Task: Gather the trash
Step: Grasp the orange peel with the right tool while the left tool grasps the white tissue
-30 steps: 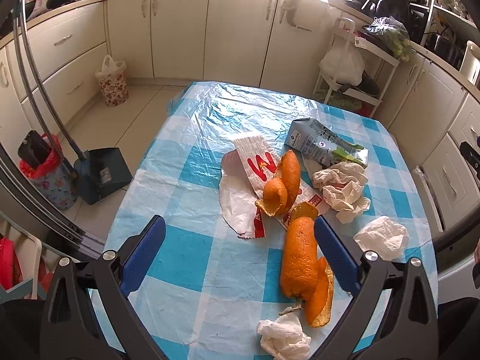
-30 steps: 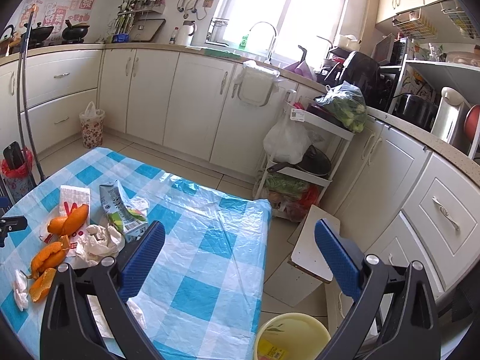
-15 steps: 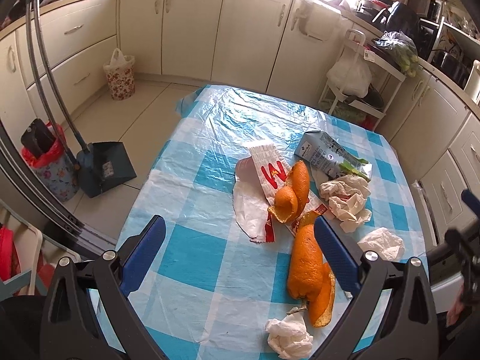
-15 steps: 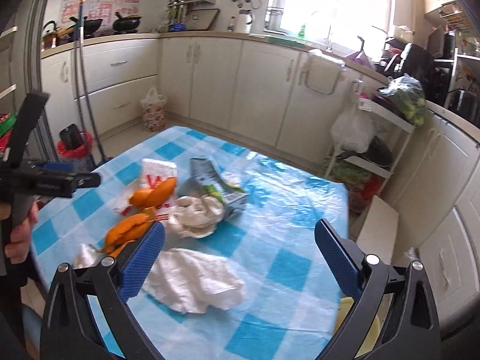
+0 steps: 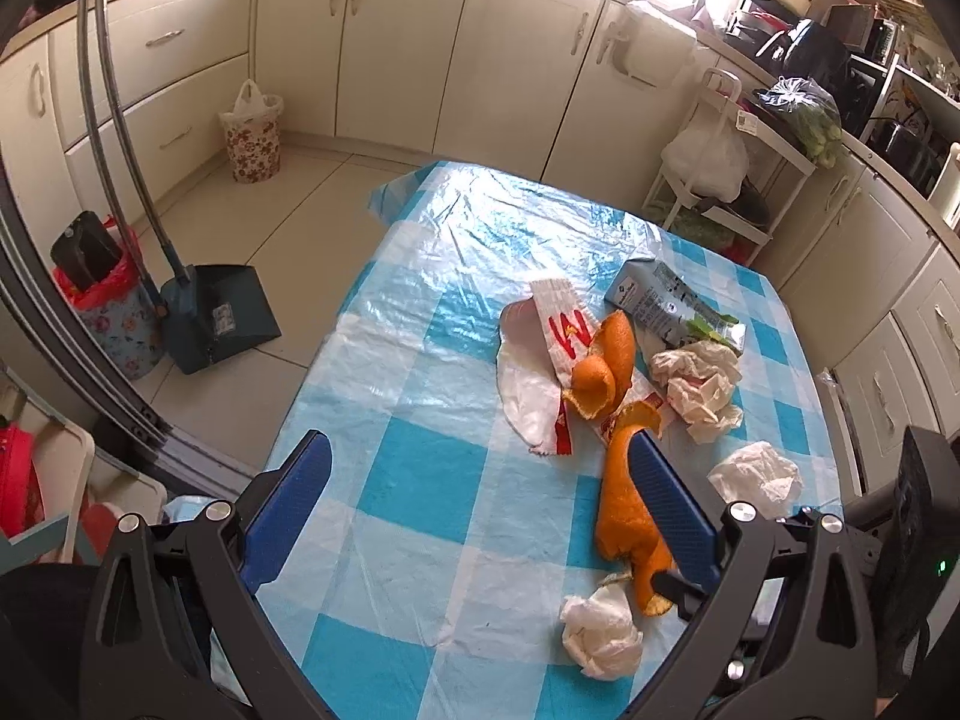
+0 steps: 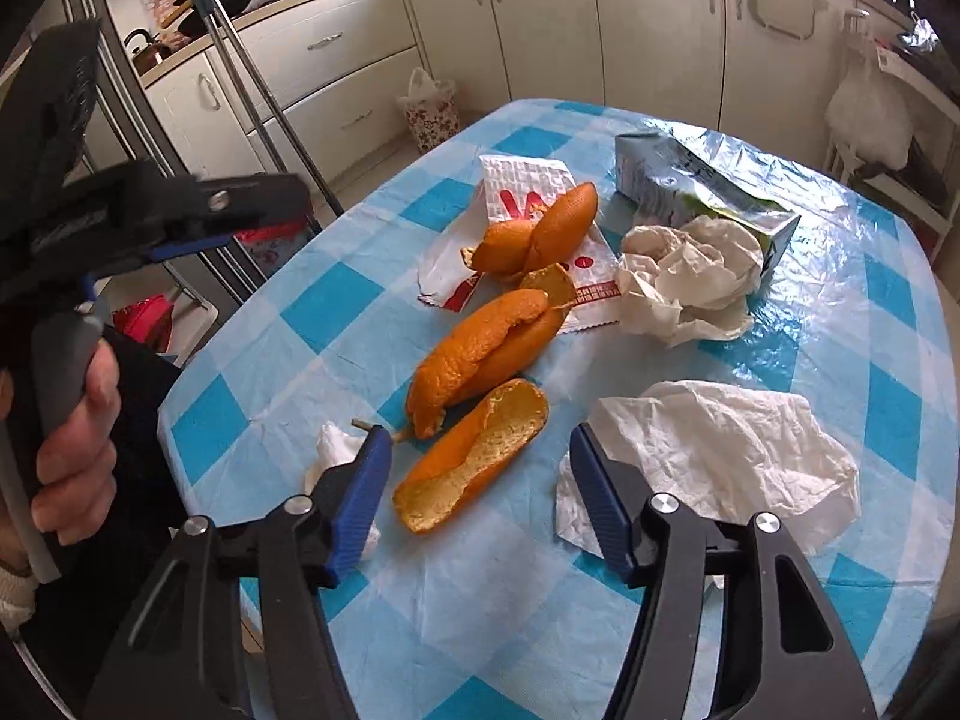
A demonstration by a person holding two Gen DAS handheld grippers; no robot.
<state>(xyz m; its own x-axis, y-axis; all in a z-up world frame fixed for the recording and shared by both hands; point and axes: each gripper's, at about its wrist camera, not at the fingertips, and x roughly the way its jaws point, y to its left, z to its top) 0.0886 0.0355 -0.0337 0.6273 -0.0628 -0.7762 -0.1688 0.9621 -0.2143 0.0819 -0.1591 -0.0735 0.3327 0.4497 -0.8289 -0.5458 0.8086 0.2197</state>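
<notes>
Both the left gripper (image 5: 480, 516) and right gripper (image 6: 480, 474) gape above orange peel (image 6: 474, 456) near the table's edge (image 6: 180, 420).

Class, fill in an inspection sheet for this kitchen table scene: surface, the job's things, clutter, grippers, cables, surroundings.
Surface: blue-and-white checked plastic tablecloth, wrinkled and glossy.
Job's things: orange peel pieces, the nearest lying inner side up; crumpled white tissues; flattened grey drink carton; red-and-white paper wrapper.
Clutter: nothing seen beyond the trash.
Grippers: right hand-held gripper open, low over the nearest peel; left hand-held gripper open, above the table.
Cables: nothing seen.
Surroundings: cream kitchen cabinets, dark dustpan on the floor, floral bin.
</notes>
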